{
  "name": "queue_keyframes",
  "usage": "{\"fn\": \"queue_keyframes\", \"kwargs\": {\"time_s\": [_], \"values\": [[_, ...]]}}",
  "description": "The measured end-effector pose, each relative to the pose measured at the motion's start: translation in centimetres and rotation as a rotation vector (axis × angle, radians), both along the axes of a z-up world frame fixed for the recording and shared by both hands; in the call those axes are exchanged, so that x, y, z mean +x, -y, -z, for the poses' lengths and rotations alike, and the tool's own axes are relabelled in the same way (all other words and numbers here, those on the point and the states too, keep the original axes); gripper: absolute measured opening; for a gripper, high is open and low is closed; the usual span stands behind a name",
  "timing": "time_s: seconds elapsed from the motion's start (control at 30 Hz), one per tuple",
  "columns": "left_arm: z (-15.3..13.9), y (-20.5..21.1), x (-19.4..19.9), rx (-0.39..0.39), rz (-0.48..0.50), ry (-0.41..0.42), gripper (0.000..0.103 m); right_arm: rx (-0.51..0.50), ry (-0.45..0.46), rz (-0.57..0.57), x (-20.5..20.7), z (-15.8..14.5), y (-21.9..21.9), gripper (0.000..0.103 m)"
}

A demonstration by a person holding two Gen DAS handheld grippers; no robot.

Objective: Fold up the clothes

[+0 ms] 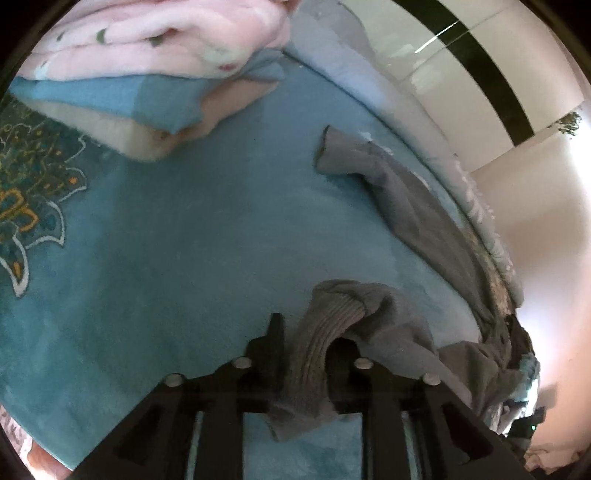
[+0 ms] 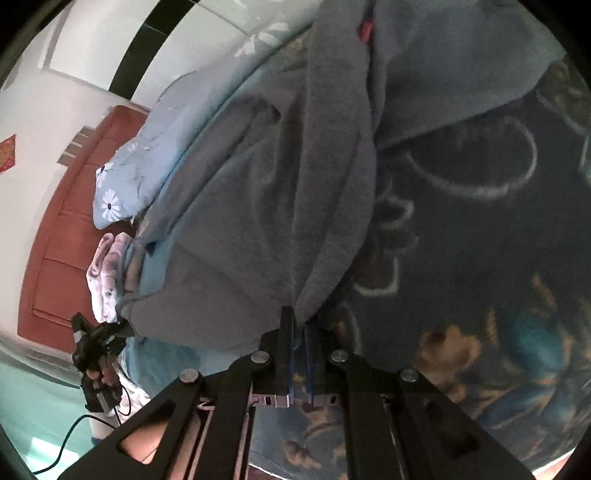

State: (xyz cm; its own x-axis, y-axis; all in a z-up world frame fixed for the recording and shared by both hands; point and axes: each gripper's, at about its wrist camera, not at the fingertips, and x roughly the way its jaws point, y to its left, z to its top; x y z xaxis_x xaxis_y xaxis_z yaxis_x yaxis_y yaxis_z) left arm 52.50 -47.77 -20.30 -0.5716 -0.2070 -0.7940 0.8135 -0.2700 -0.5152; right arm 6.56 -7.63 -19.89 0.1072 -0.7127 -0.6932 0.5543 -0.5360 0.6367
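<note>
A grey fleece garment (image 1: 406, 206) lies stretched over the teal bedspread (image 1: 184, 258). In the left wrist view its ribbed hem (image 1: 317, 332) bunches between the fingers of my left gripper (image 1: 310, 343), which is shut on it; the cloth hides the right finger. In the right wrist view the same garment (image 2: 258, 203) rises in long folds from my right gripper (image 2: 299, 325), whose fingers pinch its edge. A small red label (image 2: 365, 29) shows near its top. My left gripper (image 2: 110, 332), held in a hand, grips the garment's far corner at the lower left.
Folded pink and blue blankets (image 1: 155, 48) are stacked at the far left of the bed. A light blue floral pillow (image 2: 125, 173) and a folded pale cloth (image 2: 107, 280) lie by the red-brown headboard (image 2: 55, 240). The bedspread's flower pattern (image 2: 480, 258) fills the right. A cable (image 2: 74, 435) trails below the hand.
</note>
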Motion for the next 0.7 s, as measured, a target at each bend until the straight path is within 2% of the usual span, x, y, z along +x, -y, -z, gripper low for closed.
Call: {"fn": "queue_keyframes", "kwargs": {"time_s": [0.07, 0.13, 0.2, 0.3, 0.4, 0.47, 0.53, 0.6, 0.67, 0.7], "values": [[-0.4, -0.3, -0.1, -0.024, 0.01, 0.04, 0.041, 0.016, 0.011, -0.002, 0.2, 0.6, 0.0, 0.005], [-0.8, -0.8, 0.0, -0.054, 0.012, 0.07, 0.057, 0.032, 0.021, -0.004, 0.4, 1.1, 0.0, 0.005], [-0.8, -1.2, 0.9, -0.058, 0.003, 0.048, 0.059, 0.047, 0.032, -0.005, 0.6, 1.7, 0.0, 0.005], [-0.2, -2.5, 1.9, -0.014, -0.009, -0.036, 0.06, 0.046, 0.02, 0.003, 0.5, 1.4, -0.5, 0.005], [0.6, -3.9, 2.2, 0.011, -0.016, -0.036, 0.06, 0.036, -0.002, 0.016, 0.3, 0.6, -1.1, 0.006], [0.4, -5.0, 2.4, 0.002, -0.022, -0.044, 0.06, 0.029, -0.017, 0.024, 0.1, 0.1, -1.6, 0.006], [0.3, -5.9, 2.7, 0.005, -0.043, -0.059, 0.06, 0.022, -0.032, 0.032, 0.0, -0.3, -2.1, 0.011], [0.3, -6.8, 2.9, 0.015, -0.065, -0.067, 0.06, 0.014, -0.049, 0.047, -0.3, -0.9, -2.7, 0.033], [0.2, -7.7, 3.1, 0.019, -0.079, -0.074, 0.06, -0.014, -0.078, 0.131, -1.4, -1.8, -4.9, 0.042], [0.2, -8.2, 3.3, 0.02, -0.083, -0.081, 0.06, -0.031, -0.087, 0.18, -2.1, -2.2, -6.1, 0.043]]}}
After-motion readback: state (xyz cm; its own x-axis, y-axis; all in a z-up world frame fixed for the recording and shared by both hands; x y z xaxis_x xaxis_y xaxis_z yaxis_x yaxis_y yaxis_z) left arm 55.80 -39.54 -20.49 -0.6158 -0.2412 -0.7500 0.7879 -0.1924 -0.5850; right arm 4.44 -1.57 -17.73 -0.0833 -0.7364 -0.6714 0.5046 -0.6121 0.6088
